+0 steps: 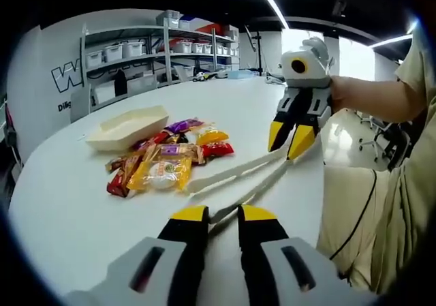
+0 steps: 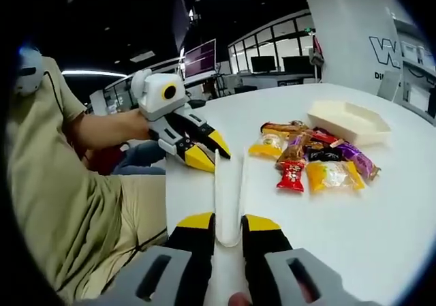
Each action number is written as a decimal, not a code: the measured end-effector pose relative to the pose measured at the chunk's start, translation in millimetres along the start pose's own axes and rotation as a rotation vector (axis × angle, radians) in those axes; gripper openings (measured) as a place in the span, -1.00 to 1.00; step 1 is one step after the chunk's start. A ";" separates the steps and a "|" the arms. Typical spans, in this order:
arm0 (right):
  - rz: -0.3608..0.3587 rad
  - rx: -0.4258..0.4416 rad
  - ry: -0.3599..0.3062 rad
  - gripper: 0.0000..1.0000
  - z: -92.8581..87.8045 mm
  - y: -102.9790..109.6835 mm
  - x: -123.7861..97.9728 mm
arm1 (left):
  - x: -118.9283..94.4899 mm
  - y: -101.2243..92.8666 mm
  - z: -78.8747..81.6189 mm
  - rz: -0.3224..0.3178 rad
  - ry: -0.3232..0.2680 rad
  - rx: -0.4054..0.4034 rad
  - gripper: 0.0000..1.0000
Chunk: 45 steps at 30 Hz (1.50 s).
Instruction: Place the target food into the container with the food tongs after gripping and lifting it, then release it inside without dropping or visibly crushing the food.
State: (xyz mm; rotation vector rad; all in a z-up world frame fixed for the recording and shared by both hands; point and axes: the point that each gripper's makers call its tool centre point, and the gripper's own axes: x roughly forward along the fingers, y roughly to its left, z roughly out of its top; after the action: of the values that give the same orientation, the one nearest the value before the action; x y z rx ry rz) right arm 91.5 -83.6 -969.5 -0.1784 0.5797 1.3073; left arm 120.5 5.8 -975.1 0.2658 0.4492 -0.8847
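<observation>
A heap of small wrapped snacks (image 1: 167, 159), in yellow, red, orange and purple packets, lies on the round white table (image 1: 61, 217), touching nothing but the tabletop; which packet is the target I cannot tell. Just beyond the heap sits the shallow cream rectangular container (image 1: 127, 127), empty. The long cream plastic food tongs (image 1: 235, 175) reach toward the pile, tips just short of the yellow packet. The left gripper (image 1: 221, 217) stands narrow around the hinge end, while the right gripper (image 1: 291, 139) pinches one arm farther along. This looks like the approach step; next, the tongs need advancing and gentle closing over one packet.
</observation>
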 end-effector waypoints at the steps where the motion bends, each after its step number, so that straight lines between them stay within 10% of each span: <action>1: 0.005 0.001 -0.002 -0.78 0.7 0.9 0.1 | 0.1 0.2 0.0 0.000 0.001 -0.001 -0.66; 45: 0.166 0.025 0.010 -0.72 11.1 40.0 35.9 | 10.2 6.9 4.9 0.024 -0.001 -0.042 -0.75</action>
State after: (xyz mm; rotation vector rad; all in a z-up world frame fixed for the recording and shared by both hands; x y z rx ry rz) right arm 62.2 -37.2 -970.1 -0.1181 0.6294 1.4596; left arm 132.9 1.1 -975.5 0.2322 0.4620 -0.8506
